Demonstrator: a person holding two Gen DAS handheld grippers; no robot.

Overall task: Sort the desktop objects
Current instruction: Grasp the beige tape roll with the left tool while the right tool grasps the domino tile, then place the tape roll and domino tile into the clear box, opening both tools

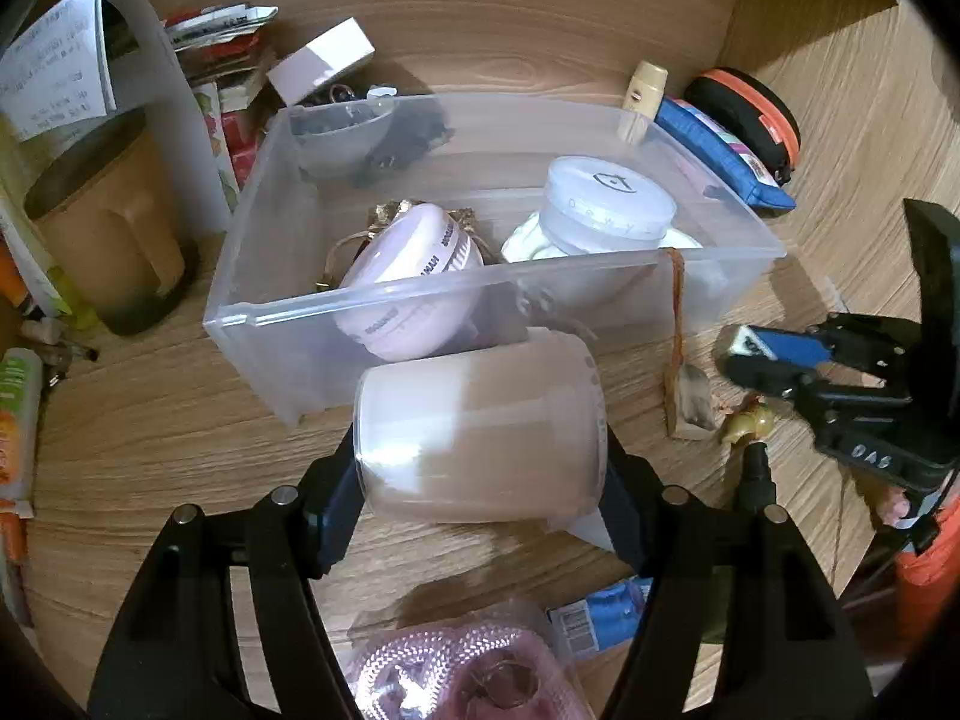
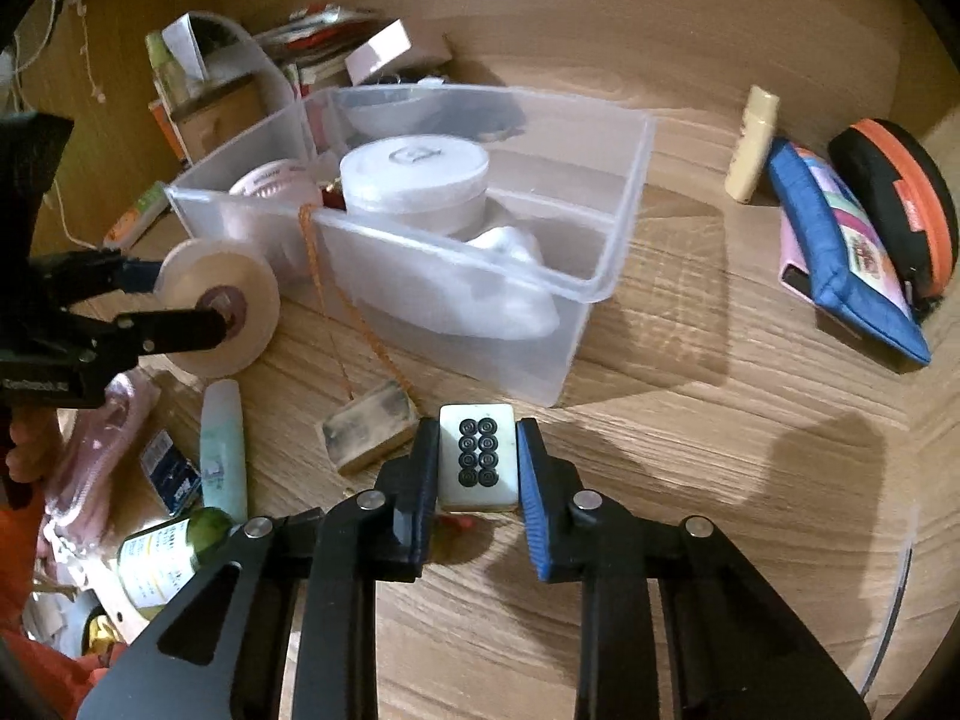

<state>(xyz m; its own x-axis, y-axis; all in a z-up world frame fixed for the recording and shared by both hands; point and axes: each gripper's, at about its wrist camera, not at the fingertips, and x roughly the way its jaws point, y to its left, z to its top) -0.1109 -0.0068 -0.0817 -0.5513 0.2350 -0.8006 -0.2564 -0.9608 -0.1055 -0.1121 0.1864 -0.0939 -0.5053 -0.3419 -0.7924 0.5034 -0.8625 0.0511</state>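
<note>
— Left gripper: clamped on a smooth frosted cylindrical jar, lying sideways, touching the translucent plastic bin at 12 o'clock.

— Right gripper: pinching a glossy rectangular mahjong tile, eight circles up, over woodgrain desk; bin at 11 o'clock.

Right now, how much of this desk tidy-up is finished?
Partly. The clear bin already holds a pink round case and a white jar. The left gripper grips a frosted jar; the right gripper grips a mahjong tile. The blue pouch, tube and green bottle lie outside.
</note>
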